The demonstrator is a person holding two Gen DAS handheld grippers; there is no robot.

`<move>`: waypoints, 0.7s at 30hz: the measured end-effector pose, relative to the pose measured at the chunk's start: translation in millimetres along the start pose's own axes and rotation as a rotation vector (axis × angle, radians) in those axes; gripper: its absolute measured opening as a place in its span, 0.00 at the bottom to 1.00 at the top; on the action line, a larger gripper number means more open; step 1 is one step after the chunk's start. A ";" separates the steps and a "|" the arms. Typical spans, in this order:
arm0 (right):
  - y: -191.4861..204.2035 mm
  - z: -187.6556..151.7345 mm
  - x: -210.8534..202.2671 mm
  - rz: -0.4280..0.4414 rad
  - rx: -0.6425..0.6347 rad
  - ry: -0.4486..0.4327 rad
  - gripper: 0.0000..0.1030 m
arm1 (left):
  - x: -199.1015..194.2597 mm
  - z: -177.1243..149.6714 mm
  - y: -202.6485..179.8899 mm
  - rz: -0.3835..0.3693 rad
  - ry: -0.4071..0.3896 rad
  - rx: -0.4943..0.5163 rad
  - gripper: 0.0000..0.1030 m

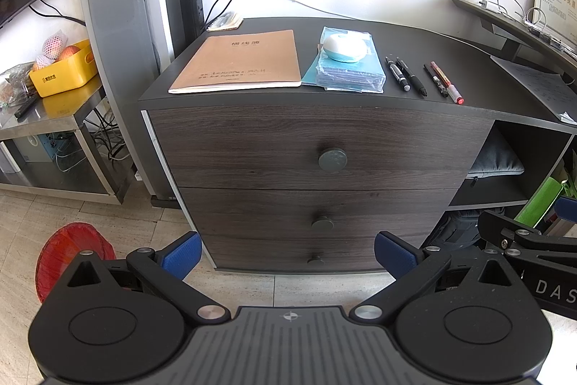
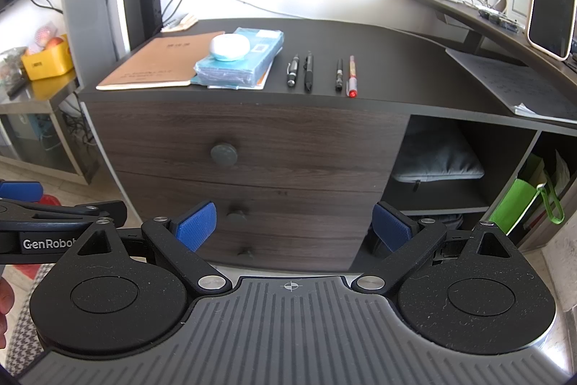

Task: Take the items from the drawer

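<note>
All three drawers of the dark wood drawer unit [image 1: 317, 168] are shut, so either the emptying has not begun or it is already over; the pictures cannot settle which, since a brown notebook [image 1: 239, 62], a blue plastic-wrapped packet [image 1: 346, 71] with a small white-and-blue round device [image 1: 342, 47] on top, and four pens [image 1: 423, 78] already lie in a tidy row on the surface [image 1: 450, 53] above. The top drawer knob [image 1: 332, 160] sits untouched. The left claw [image 1: 286, 253] hangs wide open and empty, well back from the unit; the right claw [image 2: 294, 226] is likewise spread wide, holding nothing. To the right, open shelves hold a grey cushion [image 2: 436, 157] and a green bag [image 2: 519, 201]; left stands a steel side table [image 1: 47, 118] bearing a yellow fruit basket [image 1: 65, 67], with pale tile floor [image 1: 108, 215] below.
</note>
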State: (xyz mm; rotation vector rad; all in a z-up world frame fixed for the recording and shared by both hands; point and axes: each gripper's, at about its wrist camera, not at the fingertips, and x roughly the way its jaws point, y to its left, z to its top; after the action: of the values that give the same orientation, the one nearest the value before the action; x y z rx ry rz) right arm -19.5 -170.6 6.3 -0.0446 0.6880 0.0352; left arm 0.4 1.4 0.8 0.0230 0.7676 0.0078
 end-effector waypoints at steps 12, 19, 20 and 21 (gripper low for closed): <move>1.7 0.3 0.4 -0.002 0.000 0.001 0.94 | 1.0 0.3 0.5 0.000 0.001 0.001 0.98; 1.2 -0.1 0.6 -0.001 0.001 0.002 0.94 | 0.5 -0.4 0.7 0.000 0.001 0.002 0.98; 0.8 -0.1 0.8 0.000 0.002 0.002 0.94 | 0.6 -0.3 0.7 0.000 0.001 0.002 0.98; 0.5 -0.2 0.9 0.000 0.002 0.003 0.94 | 0.6 -0.3 0.8 0.000 0.001 0.002 0.98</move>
State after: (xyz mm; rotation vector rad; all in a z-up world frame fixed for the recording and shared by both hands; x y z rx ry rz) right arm -19.0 -170.0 5.6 -0.0426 0.6906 0.0342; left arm 0.6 2.2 0.2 0.0252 0.7687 0.0070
